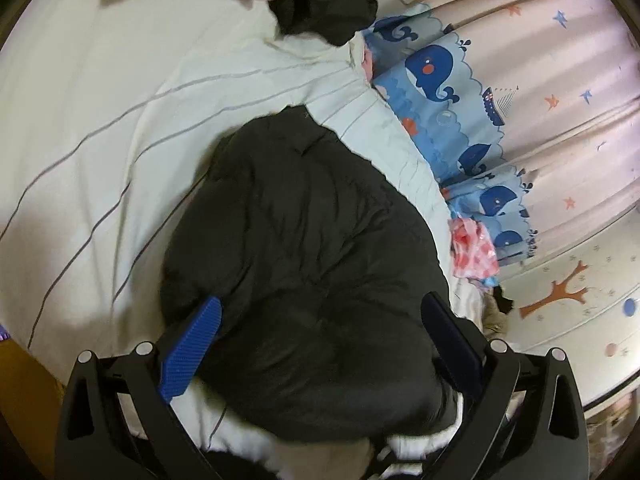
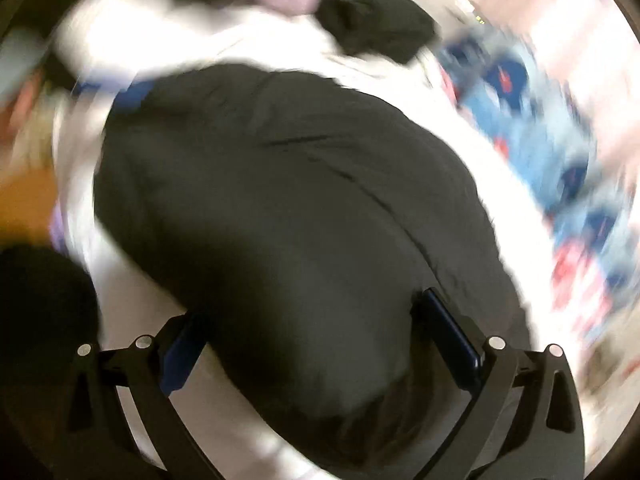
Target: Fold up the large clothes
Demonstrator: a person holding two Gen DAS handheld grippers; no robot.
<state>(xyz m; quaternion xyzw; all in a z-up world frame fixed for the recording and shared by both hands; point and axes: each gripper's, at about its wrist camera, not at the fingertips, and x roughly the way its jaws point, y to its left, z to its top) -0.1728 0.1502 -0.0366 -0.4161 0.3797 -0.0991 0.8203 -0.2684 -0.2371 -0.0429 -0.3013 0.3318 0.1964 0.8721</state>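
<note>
The bed (image 1: pixel 100 128) fills the left and centre of the frame. The dark coat (image 1: pixel 304 264) lies bunched at lower centre. The left gripper (image 1: pixel 320 332) and right gripper (image 2: pixel 316 340) both straddle it with jaws spread, grasping nothing. Being puffy, the coat could slip out or spring open; the right view's blur suggests haste.

Fisheye-warped edges, right wrist view motion-blurred
</note>
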